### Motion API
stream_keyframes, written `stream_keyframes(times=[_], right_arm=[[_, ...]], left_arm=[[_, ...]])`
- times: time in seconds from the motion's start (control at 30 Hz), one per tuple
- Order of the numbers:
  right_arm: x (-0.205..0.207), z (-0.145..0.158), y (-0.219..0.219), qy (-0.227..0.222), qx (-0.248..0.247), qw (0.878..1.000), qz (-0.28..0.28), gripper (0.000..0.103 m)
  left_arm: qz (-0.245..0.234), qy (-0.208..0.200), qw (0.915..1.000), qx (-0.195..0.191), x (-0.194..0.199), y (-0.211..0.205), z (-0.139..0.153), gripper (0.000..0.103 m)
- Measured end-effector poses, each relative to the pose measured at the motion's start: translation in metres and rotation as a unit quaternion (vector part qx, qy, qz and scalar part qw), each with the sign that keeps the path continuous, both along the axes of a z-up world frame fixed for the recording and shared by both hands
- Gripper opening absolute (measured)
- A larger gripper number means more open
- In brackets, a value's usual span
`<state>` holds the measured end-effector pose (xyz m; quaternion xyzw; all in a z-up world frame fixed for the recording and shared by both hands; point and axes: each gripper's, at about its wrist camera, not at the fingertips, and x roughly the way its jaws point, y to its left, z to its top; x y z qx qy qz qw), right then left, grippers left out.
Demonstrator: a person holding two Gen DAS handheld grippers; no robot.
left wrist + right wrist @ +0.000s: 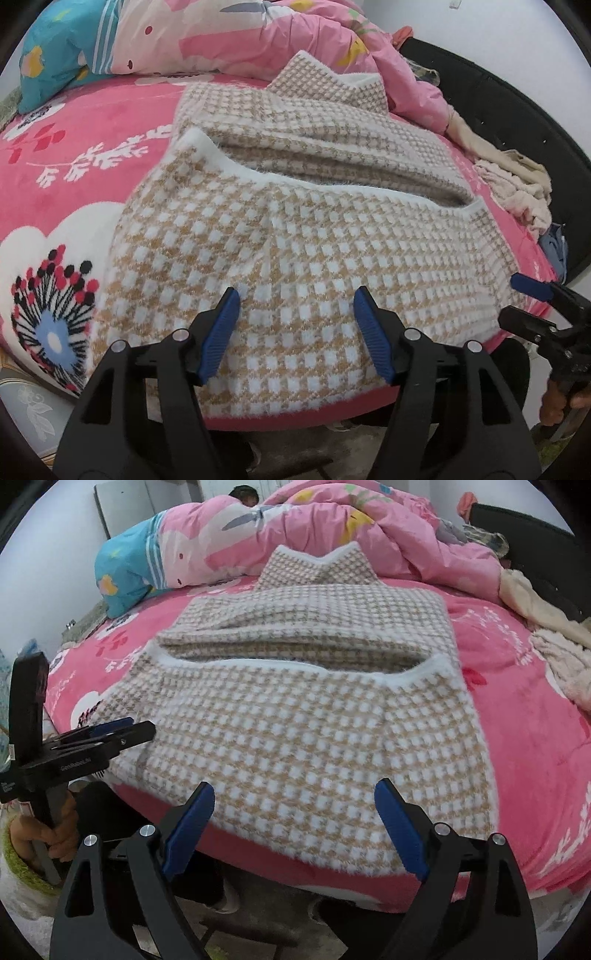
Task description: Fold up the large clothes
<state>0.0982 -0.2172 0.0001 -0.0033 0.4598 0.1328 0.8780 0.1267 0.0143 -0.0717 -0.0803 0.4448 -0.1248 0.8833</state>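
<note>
Bedding in bright pink, a flowered sheet (pixel 517 716), is covered at the near edge by a tan-and-white checked sweater (pixel 295 738), whose lower part is seen doubled up over its upper part. Folding is judged partly done; a second fold calls for gripping the near hem. Left gripper (pixel 295 332) and right gripper (pixel 295 827) are held wide open, empty, above the hem. Faint lettering on the left tool cannot be read with confidence.

A home bedroom: pink floral bedsheet (pixel 517 775), rumpled pink quilt (pixel 388 546), dark headboard (pixel 517 122).
</note>
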Motion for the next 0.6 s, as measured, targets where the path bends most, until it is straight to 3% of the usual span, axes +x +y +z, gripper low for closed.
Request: stream_keyframes(times=[0.23, 0.6], right_arm=[[-0.005, 0.012, 0.001, -0.014, -0.015, 1.0, 0.0, 0.086], [-0.004, 0.015, -0.01, -0.008, -0.001, 1.0, -0.016, 0.086]], left_arm=[[-0.001, -0.01, 0.9993, 0.037, -0.006, -0.009, -0.003, 0.062], [0.015, 0.013, 0.9997, 0.011, 0.0, -0.002, 0.004, 0.062]])
